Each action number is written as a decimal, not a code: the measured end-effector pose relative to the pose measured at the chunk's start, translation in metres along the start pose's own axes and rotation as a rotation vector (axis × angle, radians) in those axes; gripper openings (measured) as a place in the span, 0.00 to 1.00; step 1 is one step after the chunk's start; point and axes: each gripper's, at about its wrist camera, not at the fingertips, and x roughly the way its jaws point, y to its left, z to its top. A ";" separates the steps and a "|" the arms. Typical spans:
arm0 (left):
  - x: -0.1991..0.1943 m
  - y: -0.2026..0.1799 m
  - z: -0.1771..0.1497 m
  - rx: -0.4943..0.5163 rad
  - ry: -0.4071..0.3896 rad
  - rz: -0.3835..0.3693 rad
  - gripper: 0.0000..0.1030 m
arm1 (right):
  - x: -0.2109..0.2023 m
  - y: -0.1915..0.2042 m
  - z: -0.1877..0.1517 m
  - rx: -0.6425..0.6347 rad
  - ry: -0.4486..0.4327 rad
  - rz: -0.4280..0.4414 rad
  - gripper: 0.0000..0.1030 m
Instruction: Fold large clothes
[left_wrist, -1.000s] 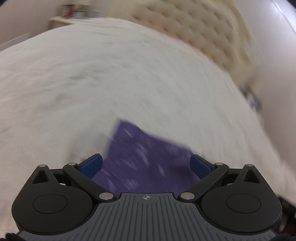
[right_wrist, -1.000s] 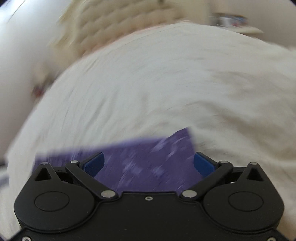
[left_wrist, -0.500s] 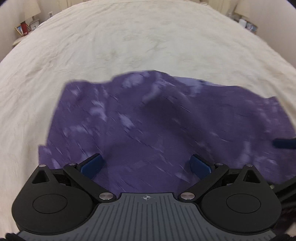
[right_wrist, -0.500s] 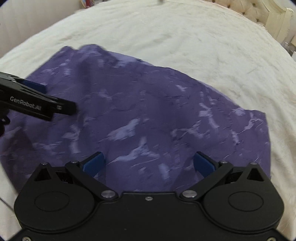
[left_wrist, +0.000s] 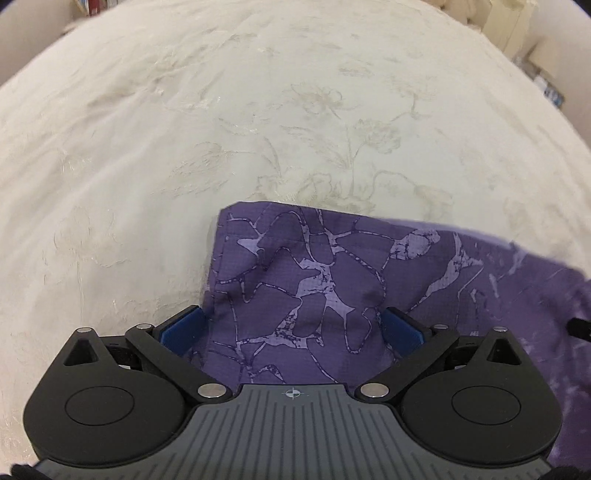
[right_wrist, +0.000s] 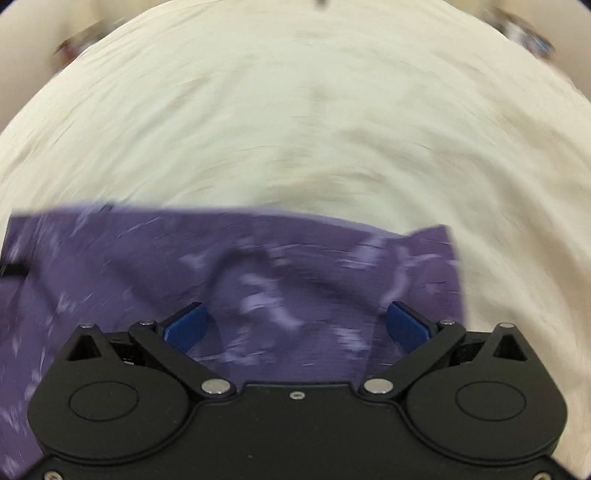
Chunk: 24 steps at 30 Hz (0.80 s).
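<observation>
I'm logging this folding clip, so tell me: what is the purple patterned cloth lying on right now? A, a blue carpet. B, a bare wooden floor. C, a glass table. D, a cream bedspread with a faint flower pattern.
D: the purple patterned cloth lies on a cream bedspread whose faint flower pattern shows just beyond the cloth's edge.

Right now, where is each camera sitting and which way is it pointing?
Left wrist: on the left gripper, looking forward over its open blue fingers at the purple garment on the cream bedspread.
Right wrist: on the right gripper, fingers open, same garment, blurred.
Shared: garment, bedspread; the other gripper's tip shows at each frame edge.
</observation>
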 end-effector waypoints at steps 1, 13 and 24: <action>-0.007 0.003 0.000 -0.009 -0.005 0.000 1.00 | -0.003 -0.006 0.002 0.028 -0.003 0.006 0.99; -0.084 0.067 -0.076 -0.239 0.012 -0.233 1.00 | -0.091 -0.102 -0.082 0.357 -0.022 0.239 0.99; -0.073 0.075 -0.135 -0.330 0.145 -0.287 1.00 | -0.089 -0.124 -0.159 0.525 0.114 0.352 1.00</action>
